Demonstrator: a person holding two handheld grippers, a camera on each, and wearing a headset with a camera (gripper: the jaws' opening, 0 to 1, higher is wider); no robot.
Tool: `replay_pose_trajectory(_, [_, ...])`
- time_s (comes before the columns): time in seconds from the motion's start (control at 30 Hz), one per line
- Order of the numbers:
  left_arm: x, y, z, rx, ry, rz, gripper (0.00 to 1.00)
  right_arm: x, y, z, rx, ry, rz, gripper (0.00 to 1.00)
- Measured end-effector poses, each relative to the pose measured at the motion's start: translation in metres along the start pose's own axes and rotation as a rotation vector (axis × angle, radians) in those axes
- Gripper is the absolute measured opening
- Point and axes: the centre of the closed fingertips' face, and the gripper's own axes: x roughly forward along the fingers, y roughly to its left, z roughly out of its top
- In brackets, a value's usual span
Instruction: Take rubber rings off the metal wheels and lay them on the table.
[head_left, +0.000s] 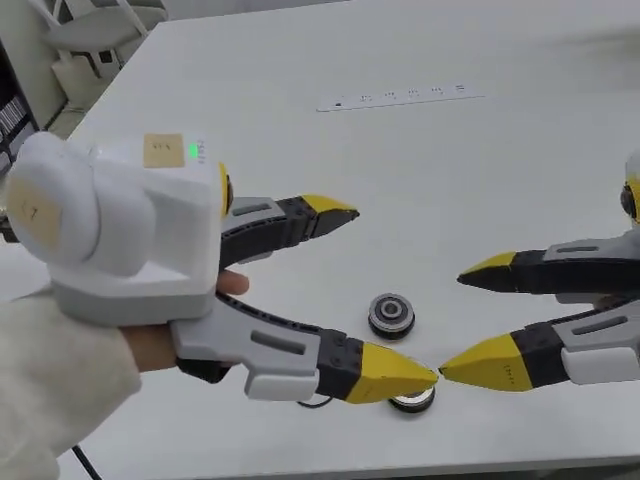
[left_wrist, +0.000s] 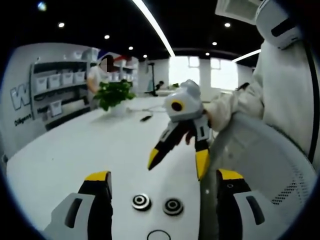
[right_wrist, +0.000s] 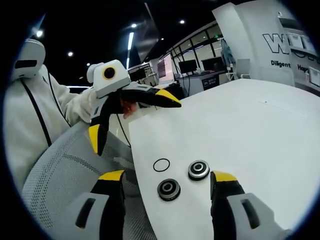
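Note:
Two small metal wheels lie near the table's front edge: one (head_left: 391, 313) dark-rimmed, the other (head_left: 412, 398) half hidden under a yellow fingertip (head_left: 400, 375). A thin loose black rubber ring (head_left: 316, 402) peeks out beneath that same jaw. My left gripper (head_left: 388, 294) is open, its jaws spread wide over the wheels. My right gripper (head_left: 452, 324) faces it from the right, open and holding nothing. In the left gripper view, both wheels (left_wrist: 141, 201) (left_wrist: 173, 206) and the ring (left_wrist: 158, 235) lie between my jaws. The right gripper view shows the wheels (right_wrist: 169, 189) (right_wrist: 199, 169) and the ring (right_wrist: 161, 165).
A white power strip (head_left: 400, 97) lies far back on the white table (head_left: 480, 180). A grey mesh chair (right_wrist: 65, 170) stands at the table's front edge. A potted plant (left_wrist: 116, 95) sits at the table's far end, with a person and shelves behind.

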Motion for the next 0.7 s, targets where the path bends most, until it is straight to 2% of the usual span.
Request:
replay_pose_trajectory(0.17, [0.002,0.004,-0.014,-0.007,0.031,0.011,0.86,0.005,0.005,-0.004,-0.003,0.021,0.017,0.64])
replay_pose_trajectory(0.33, [0.005,0.004,-0.018,-0.017,0.031,0.009,0.83,0.008,0.006,-0.009,-0.016,0.040,0.030,0.61])
replay_pose_trajectory(0.5, [0.010,0.004,-0.028,-0.020,0.053,0.001,0.79,0.010,0.005,-0.013,-0.020,0.055,0.035,0.59])
replay_pose_trajectory(0.7, [0.015,-0.002,-0.028,-0.011,0.049,-0.015,0.74,0.011,0.003,-0.018,-0.004,0.058,0.036,0.56])
